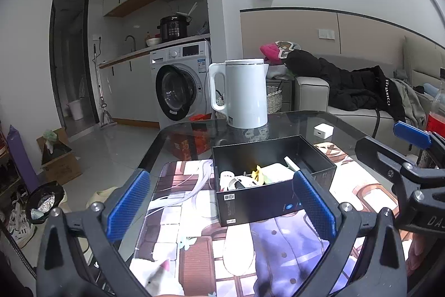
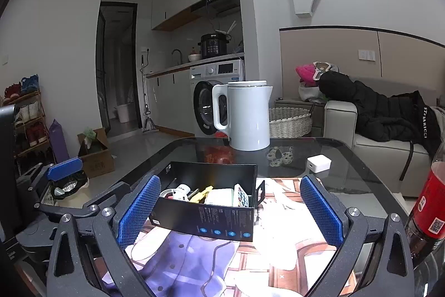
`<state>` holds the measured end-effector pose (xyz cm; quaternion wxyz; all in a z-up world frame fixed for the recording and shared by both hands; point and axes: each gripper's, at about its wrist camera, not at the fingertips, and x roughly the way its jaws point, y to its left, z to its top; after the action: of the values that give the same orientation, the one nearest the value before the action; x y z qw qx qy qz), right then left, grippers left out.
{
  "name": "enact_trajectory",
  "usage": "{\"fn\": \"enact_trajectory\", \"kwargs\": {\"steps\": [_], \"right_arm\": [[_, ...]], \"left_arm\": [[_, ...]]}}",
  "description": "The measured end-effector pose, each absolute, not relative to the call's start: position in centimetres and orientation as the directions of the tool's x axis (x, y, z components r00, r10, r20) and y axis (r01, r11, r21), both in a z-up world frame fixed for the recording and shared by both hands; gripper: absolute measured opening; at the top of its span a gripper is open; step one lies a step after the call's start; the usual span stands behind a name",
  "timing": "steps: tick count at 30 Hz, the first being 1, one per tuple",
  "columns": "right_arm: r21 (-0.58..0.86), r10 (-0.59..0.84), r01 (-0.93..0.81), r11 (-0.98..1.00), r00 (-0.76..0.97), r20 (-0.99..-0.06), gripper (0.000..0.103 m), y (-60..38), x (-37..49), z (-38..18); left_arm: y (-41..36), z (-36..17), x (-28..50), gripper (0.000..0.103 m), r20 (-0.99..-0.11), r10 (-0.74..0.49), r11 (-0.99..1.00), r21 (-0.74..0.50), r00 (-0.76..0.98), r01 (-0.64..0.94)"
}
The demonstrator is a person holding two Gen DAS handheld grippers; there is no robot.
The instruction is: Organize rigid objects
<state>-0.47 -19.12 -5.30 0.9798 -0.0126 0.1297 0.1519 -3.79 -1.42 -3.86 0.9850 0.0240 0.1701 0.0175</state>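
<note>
A glass table (image 2: 347,157) carries a printed mat (image 1: 194,241). On the mat, at twelve o'clock from both grippers, sits an open black box (image 1: 267,177) (image 2: 211,202). At twelve o'clock beyond the box stands a white kettle (image 2: 244,116) (image 1: 242,93); a small white charger (image 2: 318,163) lies at two o'clock. Inside the box lie a remote (image 2: 241,195), a yellow clip (image 2: 201,194) and white bits. The left gripper (image 1: 219,205) and the right gripper (image 2: 230,210) both hang spread wide, holding nothing.
</note>
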Motion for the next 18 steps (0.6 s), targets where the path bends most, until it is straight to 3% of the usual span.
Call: {"fn": "enact_trajectory", "kwargs": {"steps": [18], "right_arm": [[0.014,0.285,-0.291,0.957,0.922,-0.261,0.102,-18.99,-0.08,-5.50]], "left_arm": [[-0.68,-3.24,-3.98,0.103,-0.307,0.057,0.998,0.021,0.950,-0.053]]}}
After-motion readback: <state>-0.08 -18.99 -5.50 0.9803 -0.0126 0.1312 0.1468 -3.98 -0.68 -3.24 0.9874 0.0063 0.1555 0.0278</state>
